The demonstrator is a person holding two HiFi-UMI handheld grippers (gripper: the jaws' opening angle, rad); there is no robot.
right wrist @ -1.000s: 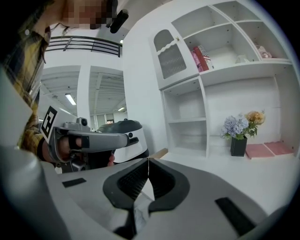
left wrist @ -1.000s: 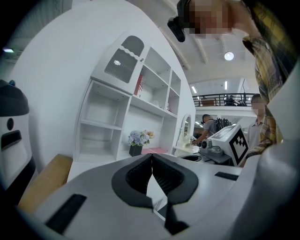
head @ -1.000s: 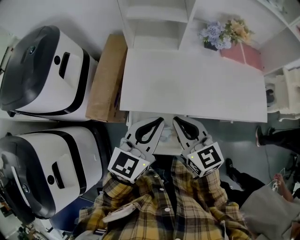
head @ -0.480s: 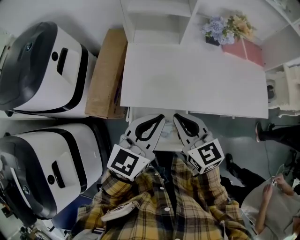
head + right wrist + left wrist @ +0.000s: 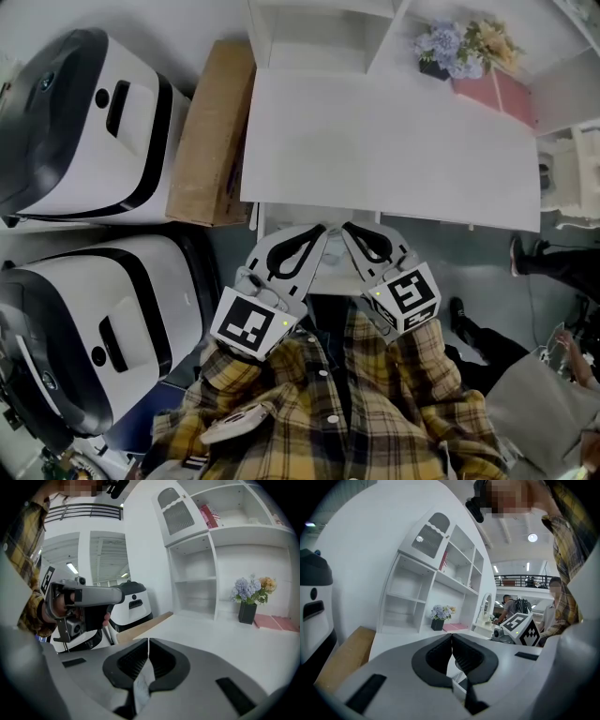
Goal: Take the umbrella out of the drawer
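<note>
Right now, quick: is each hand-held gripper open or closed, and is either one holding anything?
Left hand-held gripper: closed, nothing between its jaws.
Right hand-held gripper: closed, nothing between its jaws.

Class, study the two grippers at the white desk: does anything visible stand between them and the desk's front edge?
Nothing visible does. The left gripper and right gripper, jaws together, hover at the front edge of the desk. No umbrella shows anywhere; its top hides what lies below.
</note>
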